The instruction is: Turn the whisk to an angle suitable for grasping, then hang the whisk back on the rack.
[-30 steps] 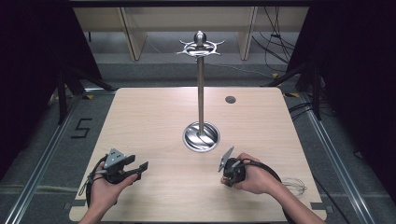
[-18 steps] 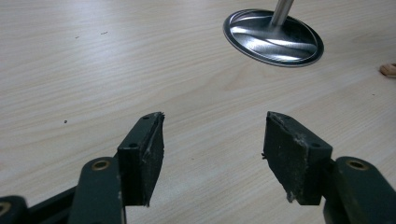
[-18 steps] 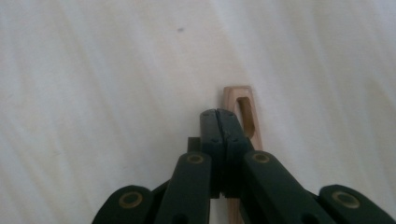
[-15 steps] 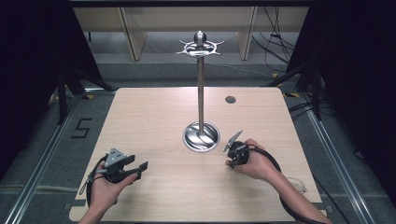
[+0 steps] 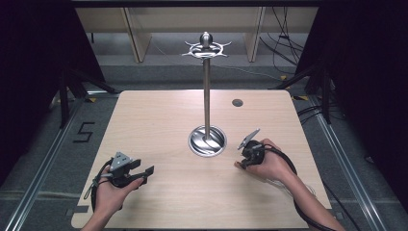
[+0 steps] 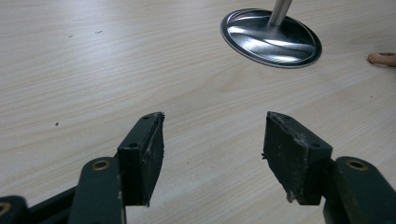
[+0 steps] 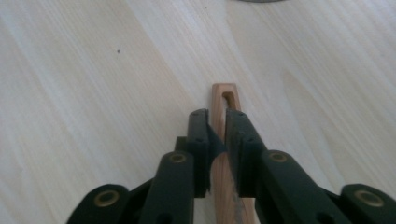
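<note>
Fingers of the left gripper (image 5: 144, 173) stand wide apart with nothing between them, low over the near-left part of the pale wooden worktop (image 5: 159, 120); in the left gripper view the two black pads (image 6: 149, 149) frame bare wood, and the stand's round base lies beyond them to the right. The left hand (image 5: 110, 192) holds this gripper close to the front edge.

At the middle of the worktop stands a metal utensil stand (image 5: 207, 96): a shiny round base (image 5: 207, 141), a slim upright pole, and a ring of hooks at the top (image 5: 206, 47).

Just to the right of that base, the right hand (image 5: 269, 163) holds the right gripper (image 5: 244, 162). Its fingers have just been opening slightly, yet in the right gripper view they are nearly together on a slim wooden handle (image 7: 225, 102) with a slotted hanging hole at its tip, which pokes out past the pads over the worktop. What the handle belongs to cannot be told.
</note>
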The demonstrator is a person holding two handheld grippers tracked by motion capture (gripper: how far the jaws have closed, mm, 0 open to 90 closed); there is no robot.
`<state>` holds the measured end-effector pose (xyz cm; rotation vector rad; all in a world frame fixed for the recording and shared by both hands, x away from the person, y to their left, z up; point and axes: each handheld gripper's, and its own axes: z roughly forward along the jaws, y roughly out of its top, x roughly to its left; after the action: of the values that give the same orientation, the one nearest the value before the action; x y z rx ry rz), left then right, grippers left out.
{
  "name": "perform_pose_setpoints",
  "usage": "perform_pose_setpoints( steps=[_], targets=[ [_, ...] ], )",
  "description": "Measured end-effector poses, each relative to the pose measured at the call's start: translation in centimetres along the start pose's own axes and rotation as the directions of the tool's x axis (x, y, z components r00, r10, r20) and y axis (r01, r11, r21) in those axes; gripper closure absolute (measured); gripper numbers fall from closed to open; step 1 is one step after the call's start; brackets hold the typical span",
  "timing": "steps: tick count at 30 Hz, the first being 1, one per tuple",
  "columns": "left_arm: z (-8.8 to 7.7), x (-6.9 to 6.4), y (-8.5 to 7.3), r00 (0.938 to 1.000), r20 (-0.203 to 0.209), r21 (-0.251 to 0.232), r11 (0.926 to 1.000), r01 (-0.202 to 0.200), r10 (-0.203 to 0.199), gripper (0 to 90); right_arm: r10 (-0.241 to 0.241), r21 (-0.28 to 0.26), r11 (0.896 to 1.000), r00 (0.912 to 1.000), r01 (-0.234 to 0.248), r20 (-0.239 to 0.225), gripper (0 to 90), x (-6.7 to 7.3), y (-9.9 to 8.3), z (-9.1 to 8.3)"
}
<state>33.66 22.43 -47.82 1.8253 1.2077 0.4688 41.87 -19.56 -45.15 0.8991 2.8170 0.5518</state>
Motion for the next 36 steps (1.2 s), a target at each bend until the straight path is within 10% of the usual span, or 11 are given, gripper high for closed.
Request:
perform_pose_setpoints(
  steps=[15,36],
  targets=[
    [-0.4,0.1,-0.1,0.9999,-0.012,-0.008,0.9999,-0.012,0.012,37.4,-0.061,0.246,0.968,0.9981,0.056,0.010,57.6,-1.3,-2.0,-2.3],
    [-0.5,0.0,-0.2,0.9998,-0.009,-0.003,0.9998,-0.019,0.019,37.3,-0.033,0.317,0.948,0.9993,0.037,-0.020,63.3,-1.8,-3.1,0.4]
  ],
)
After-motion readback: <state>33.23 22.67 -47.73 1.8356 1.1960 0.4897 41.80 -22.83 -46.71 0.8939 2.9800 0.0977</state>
